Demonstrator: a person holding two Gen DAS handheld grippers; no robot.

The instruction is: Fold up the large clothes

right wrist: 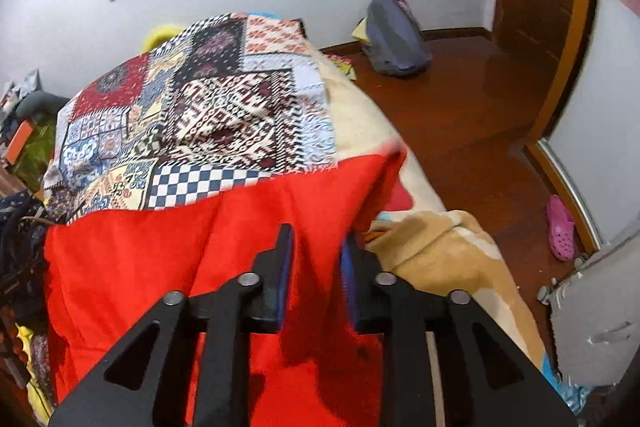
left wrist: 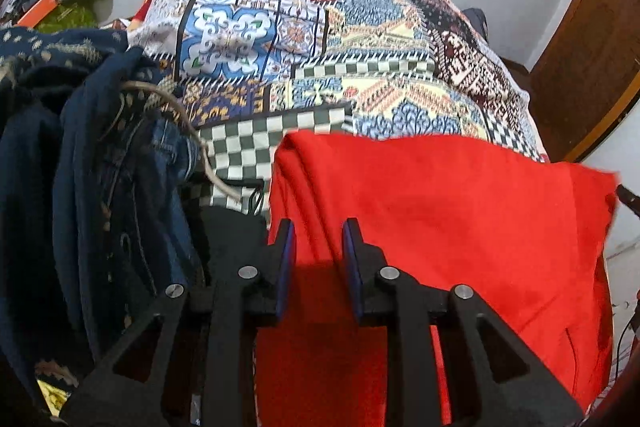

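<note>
The bed (left wrist: 460, 39) fills both views, spread with a patchwork sheet (left wrist: 304, 39) of checks and tile prints. Across its near end lies the red cloth (left wrist: 440, 211), the largest loose piece, its far edge straight over the sheet and its right corner hanging off the bed side. In the right wrist view the same red cloth (right wrist: 168, 267) covers the near end, with a tan blanket (right wrist: 436, 251) bunched beside it on the right. Left of the cloth sits a heap of dark blue clothes (left wrist: 88, 155), a cord (left wrist: 188, 131) trailing over them.

The left hand-held gripper (left wrist: 319, 231) stands over the cloth's left part, jaws parted, a ridge of red fabric running between the pads; whether they pinch it I cannot tell. The right hand-held gripper (right wrist: 318, 239) is at the cloth's right edge, jaws likewise apart with red fabric between them, grip unclear.

On the wooden floor (right wrist: 480, 115) lie a grey bag (right wrist: 396, 35) and a pink clog (right wrist: 560, 227).
</note>
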